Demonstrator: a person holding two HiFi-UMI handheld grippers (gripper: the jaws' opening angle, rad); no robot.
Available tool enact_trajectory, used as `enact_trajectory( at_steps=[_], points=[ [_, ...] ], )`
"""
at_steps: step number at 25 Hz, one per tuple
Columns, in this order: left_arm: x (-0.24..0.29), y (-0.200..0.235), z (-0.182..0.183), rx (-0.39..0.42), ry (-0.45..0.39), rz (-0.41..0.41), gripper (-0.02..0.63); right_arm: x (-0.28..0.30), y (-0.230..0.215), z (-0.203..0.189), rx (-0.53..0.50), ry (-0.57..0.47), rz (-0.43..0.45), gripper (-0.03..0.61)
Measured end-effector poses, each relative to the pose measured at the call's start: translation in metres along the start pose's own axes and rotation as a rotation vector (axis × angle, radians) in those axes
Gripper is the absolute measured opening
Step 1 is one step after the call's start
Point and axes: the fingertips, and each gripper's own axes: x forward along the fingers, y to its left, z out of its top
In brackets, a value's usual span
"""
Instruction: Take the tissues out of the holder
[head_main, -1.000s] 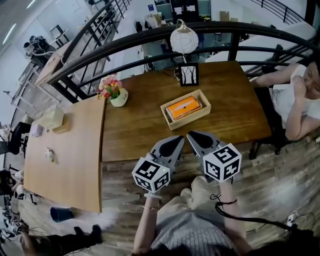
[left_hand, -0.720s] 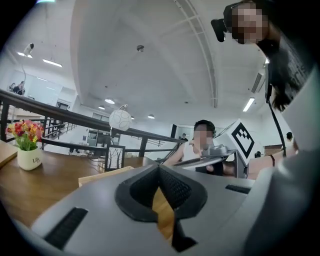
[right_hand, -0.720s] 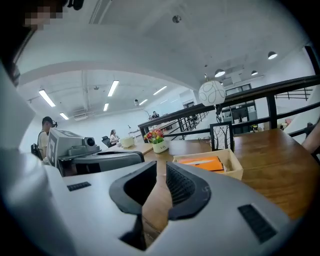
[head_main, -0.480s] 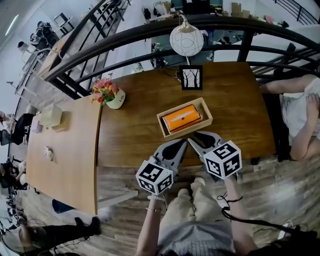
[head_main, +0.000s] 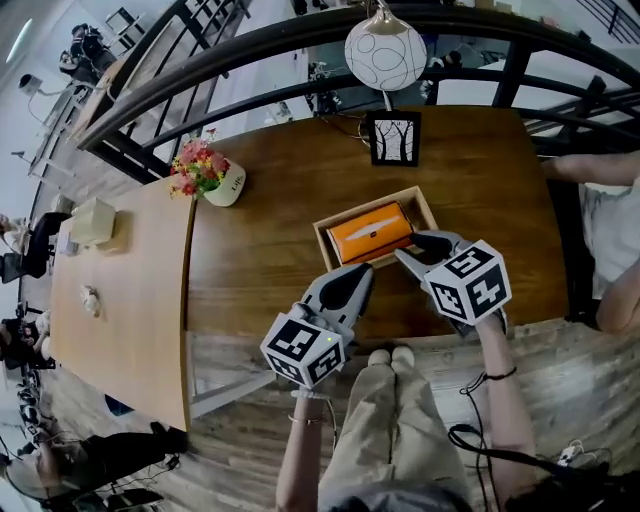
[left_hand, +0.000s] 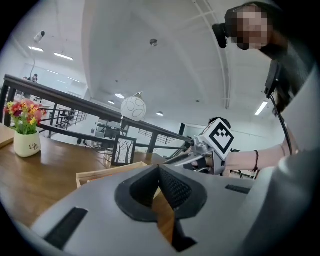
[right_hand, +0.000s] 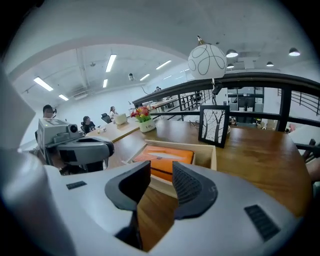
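An orange tissue pack (head_main: 371, 228) lies in a shallow wooden holder (head_main: 330, 238) in the middle of the dark wooden table. My right gripper (head_main: 408, 253) hovers at the holder's near right corner, open with a narrow gap and nothing between its jaws. In the right gripper view the tissue pack (right_hand: 170, 159) and the holder (right_hand: 210, 155) lie just beyond the right gripper (right_hand: 161, 172). My left gripper (head_main: 358, 278) is shut and empty, just short of the holder's near edge. In the left gripper view the left gripper (left_hand: 159, 167) has its tips touching, with the holder (left_hand: 100, 172) behind them.
A framed tree picture (head_main: 392, 138) stands behind the holder. A flower pot (head_main: 205, 172) sits at the table's left end, and a round white lamp (head_main: 385, 48) hangs above the railing. A person's arm (head_main: 610, 230) is at the right, and a lighter table (head_main: 120, 300) adjoins on the left.
Both grippers have moved forward over the table toward the holder. The right one has reached its near right corner. The head view has shifted closer.
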Motion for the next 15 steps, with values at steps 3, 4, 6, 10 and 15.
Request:
enact_trajectory(
  at_steps=[3, 4, 6, 10, 15],
  points=[
    [0.007, 0.009, 0.0, 0.004, 0.006, -0.004, 0.008, 0.01, -0.018, 0.001, -0.012, 0.062, -0.011, 0.12],
    [0.01, 0.01, 0.0, 0.006, 0.009, -0.007, 0.008, 0.012, -0.022, 0.001, -0.014, 0.081, -0.014, 0.12],
    [0.014, 0.014, 0.0, 0.004, 0.015, -0.014, 0.008, 0.018, -0.029, -0.001, -0.015, 0.112, -0.02, 0.12],
    [0.021, 0.019, 0.002, 0.004, 0.015, -0.019, 0.008, 0.027, -0.038, -0.002, -0.016, 0.159, -0.031, 0.12],
    [0.026, 0.019, 0.006, 0.006, 0.007, -0.021, 0.008, 0.037, -0.043, -0.003, -0.026, 0.223, -0.018, 0.12]
  ],
)
